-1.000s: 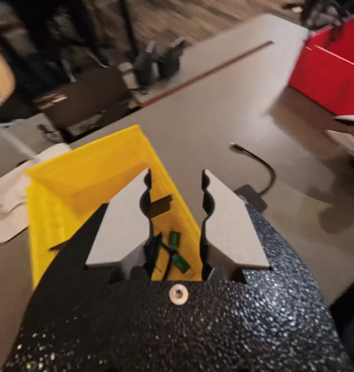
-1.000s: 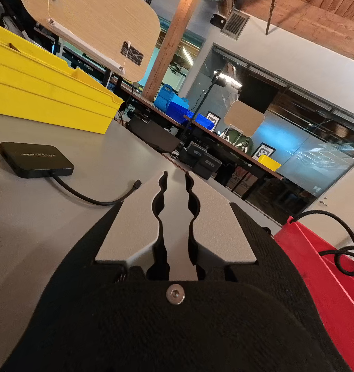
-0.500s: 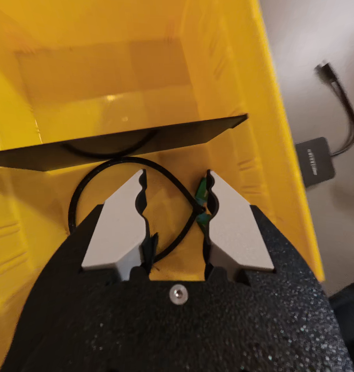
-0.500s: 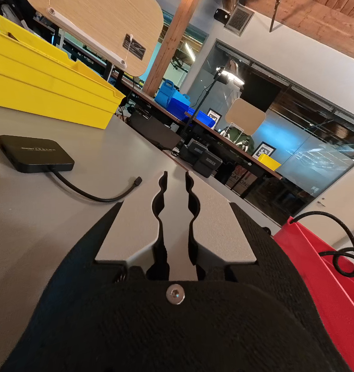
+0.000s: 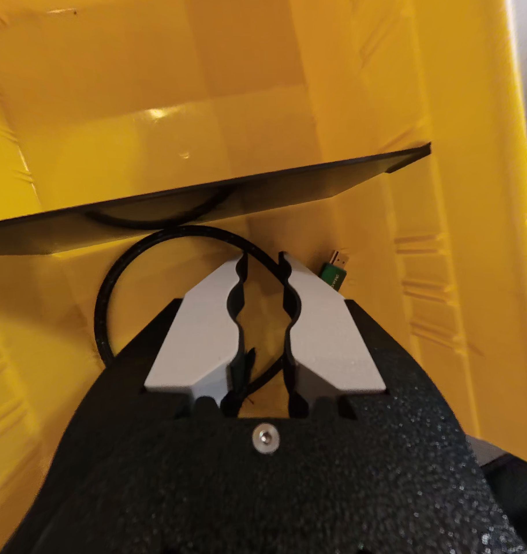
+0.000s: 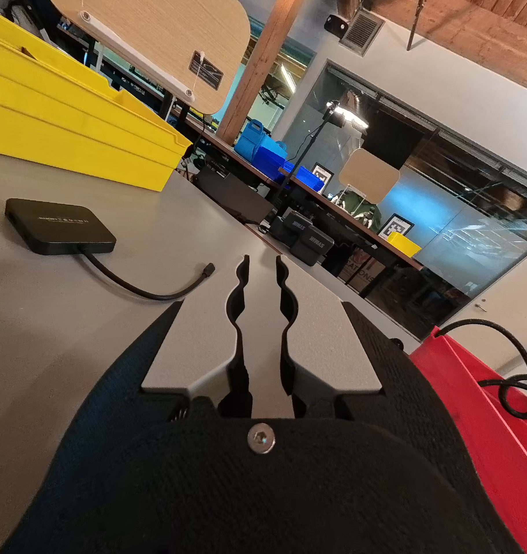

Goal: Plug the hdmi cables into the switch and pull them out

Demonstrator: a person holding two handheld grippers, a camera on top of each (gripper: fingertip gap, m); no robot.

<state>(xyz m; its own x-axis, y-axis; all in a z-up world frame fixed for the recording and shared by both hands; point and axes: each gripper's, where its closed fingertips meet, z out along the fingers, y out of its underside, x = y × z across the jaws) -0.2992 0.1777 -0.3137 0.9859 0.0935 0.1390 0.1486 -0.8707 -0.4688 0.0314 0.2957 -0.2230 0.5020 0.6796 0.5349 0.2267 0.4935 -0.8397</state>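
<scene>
In the left wrist view my left gripper point(image 5: 263, 254) is down inside the yellow bin point(image 5: 376, 90). Its jaws stand narrowly apart. A black HDMI cable point(image 5: 121, 284) loops on the bin floor and crosses between the fingertips, with gaps beside it. One green plug point(image 5: 333, 273) with a gold tip lies just right of the right finger. In the right wrist view the black switch point(image 6: 58, 224) lies on the grey table point(image 6: 61, 344) at the left, its short lead point(image 6: 148, 287) curling toward my right gripper point(image 6: 261, 257). That gripper is narrowly open, empty and low over the table.
A black divider point(image 5: 226, 192) crosses the yellow bin just beyond the cable loop. The yellow bin point(image 6: 76, 132) stands behind the switch. A red bin point(image 6: 481, 419) at the right holds another black cable point(image 6: 520, 374). Other desks and blue bins stand beyond the table's far edge. The black switch point(image 6: 58, 224) lies around 15 cm away from my right fingertips.
My left gripper has tipped down from over the table into the yellow bin, moved onto the cable loop, and its jaws have narrowed around the cable. The right gripper has barely moved.
</scene>
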